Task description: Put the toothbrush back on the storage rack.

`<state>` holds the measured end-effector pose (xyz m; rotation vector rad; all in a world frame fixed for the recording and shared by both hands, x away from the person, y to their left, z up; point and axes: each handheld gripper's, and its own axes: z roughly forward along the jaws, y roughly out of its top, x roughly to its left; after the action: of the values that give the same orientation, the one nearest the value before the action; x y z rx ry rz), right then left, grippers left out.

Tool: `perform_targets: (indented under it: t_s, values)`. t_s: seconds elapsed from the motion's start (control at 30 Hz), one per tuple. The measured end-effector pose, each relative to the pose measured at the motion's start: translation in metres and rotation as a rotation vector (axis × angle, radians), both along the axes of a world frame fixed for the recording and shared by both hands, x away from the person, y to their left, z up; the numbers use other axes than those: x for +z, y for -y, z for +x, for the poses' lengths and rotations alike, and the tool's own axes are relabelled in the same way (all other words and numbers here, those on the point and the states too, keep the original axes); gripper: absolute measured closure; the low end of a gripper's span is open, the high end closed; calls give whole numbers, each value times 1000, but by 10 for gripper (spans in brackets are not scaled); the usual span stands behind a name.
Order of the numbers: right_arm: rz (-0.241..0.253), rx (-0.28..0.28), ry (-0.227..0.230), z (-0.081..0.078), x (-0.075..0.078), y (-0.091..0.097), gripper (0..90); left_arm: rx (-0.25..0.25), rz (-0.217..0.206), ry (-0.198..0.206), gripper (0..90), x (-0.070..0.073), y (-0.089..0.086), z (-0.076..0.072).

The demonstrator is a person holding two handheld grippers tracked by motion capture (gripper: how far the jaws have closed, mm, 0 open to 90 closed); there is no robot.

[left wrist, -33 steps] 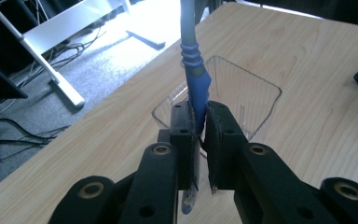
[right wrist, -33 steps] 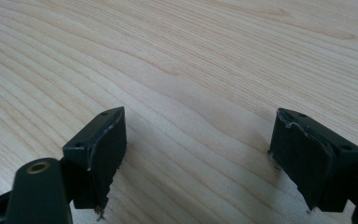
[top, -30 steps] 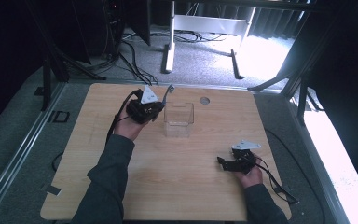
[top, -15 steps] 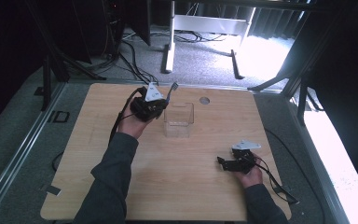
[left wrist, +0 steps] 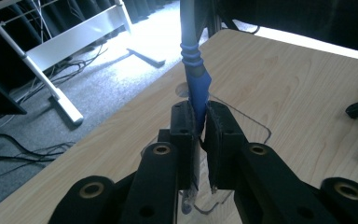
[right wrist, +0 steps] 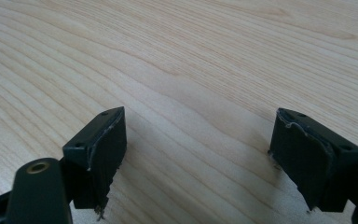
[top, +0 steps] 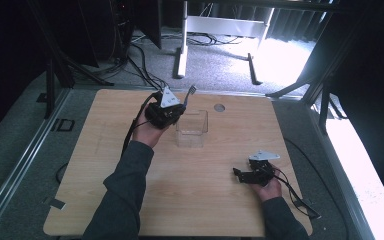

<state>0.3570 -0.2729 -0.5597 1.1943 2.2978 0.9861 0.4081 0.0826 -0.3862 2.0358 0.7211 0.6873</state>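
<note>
In the left gripper view, a blue-handled utensil [left wrist: 195, 84] is clamped between the pads of the left gripper [left wrist: 200, 135], with its handle rising out past the jaws. In the high view, it is carried a little nearer to the clear container [top: 192, 128] than a second ago and is now held just beside its left wall, so a drop into it is judged to be close. The right gripper [right wrist: 200, 154] is kept wide and empty, low over the wooden table [top: 205, 200], well apart from the container.

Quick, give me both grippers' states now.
Left gripper: shut on the blue-handled utensil.
Right gripper: open, holding nothing.
</note>
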Motion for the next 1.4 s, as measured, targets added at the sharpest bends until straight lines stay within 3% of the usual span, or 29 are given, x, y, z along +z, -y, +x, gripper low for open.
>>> perform_targets:
  t_s: [0.53, 1.23, 1.4]
  values:
    - [0, 1, 1, 0, 0, 0, 181, -23, -2, -27, 820, -3, 19, 7]
    - [0, 0, -2, 0, 0, 0, 181, -16, 10, -134, 820, -26, 21, 26]
    - [-1, 1, -2, 0, 0, 0, 182, -18, 32, -156, 820, -31, 21, 29]
